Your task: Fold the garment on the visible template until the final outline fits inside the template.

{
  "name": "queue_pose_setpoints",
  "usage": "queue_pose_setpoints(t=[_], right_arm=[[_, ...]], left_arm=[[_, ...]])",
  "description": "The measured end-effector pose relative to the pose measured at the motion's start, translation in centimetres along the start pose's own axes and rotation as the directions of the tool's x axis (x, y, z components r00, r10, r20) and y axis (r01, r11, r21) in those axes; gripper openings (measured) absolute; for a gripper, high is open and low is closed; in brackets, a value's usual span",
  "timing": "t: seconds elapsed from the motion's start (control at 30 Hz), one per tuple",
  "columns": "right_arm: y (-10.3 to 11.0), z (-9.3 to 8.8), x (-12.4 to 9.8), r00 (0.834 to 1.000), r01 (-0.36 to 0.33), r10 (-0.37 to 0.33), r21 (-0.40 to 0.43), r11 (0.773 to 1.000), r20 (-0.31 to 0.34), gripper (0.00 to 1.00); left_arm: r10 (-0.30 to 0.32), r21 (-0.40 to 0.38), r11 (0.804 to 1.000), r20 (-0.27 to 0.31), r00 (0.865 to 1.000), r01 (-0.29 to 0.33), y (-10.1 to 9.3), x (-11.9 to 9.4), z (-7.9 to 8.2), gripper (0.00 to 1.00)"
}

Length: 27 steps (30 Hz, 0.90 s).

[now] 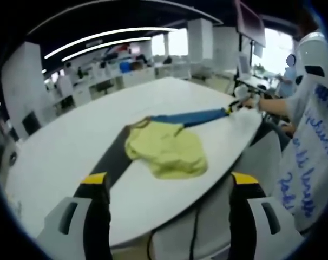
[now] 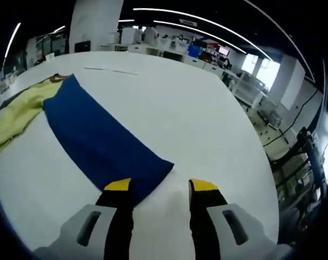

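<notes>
As seen near to far, with each view's own details kept apart:

Left gripper (image 1: 169,181): jaws are held wide apart with nothing between them, above the near edge of the white table (image 1: 61,146).

Right gripper (image 2: 161,187): jaws are set at a moderate gap and nothing is gripped; the near corner of the blue template (image 2: 99,141) lies at the left yellow tip.

Yellow garment (image 1: 166,149): it is seen crumpled in a heap on the table in the left gripper view, overlapping the template's middle; in the right gripper view just an edge of it is shown at the template's far left.

Template: a long dark strip is laid flat across the table.

Person (image 1: 307,135): a white printed shirt is shown at the table's far side in the left gripper view.

Background: desks and ceiling light strips are seen beyond.
</notes>
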State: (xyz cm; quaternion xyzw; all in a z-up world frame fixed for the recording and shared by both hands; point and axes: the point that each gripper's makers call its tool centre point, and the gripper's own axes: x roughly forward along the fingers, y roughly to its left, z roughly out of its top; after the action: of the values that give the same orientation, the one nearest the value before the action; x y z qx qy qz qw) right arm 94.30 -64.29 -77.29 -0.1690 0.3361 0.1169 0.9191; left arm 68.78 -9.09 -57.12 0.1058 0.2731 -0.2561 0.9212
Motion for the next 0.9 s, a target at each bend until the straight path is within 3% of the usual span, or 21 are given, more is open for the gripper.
queue_pose_setpoints(t=[0.13,0.47,0.63,0.9], right_arm=[[1.2,0.5,0.0,1.0,-0.024,0.024,-0.011,1.0,-0.005,0.43],[4.0,2.6,-0.6,0.996,-0.085,0.084,0.032,0.996,0.033,0.61],[4.9,4.3,-0.9,0.992,-0.102,0.103,-0.014,0.995,0.073,0.66],[7.1,5.4,-1.3,0.982,-0.172,0.165,0.063,0.983,0.097,0.87]], left_arm=[[-0.004,0.003,1.0,-0.004,1.0,0.004,0.0,0.1,-0.2,0.87],[0.0,-0.004,1.0,0.013,1.0,0.0,0.4,-0.2,-0.3,0.84],[0.006,-0.012,1.0,0.025,1.0,-0.005,0.6,-0.4,-0.2,0.85],[0.013,-0.02,1.0,0.037,0.999,-0.012,0.9,-0.6,-0.4,0.87]])
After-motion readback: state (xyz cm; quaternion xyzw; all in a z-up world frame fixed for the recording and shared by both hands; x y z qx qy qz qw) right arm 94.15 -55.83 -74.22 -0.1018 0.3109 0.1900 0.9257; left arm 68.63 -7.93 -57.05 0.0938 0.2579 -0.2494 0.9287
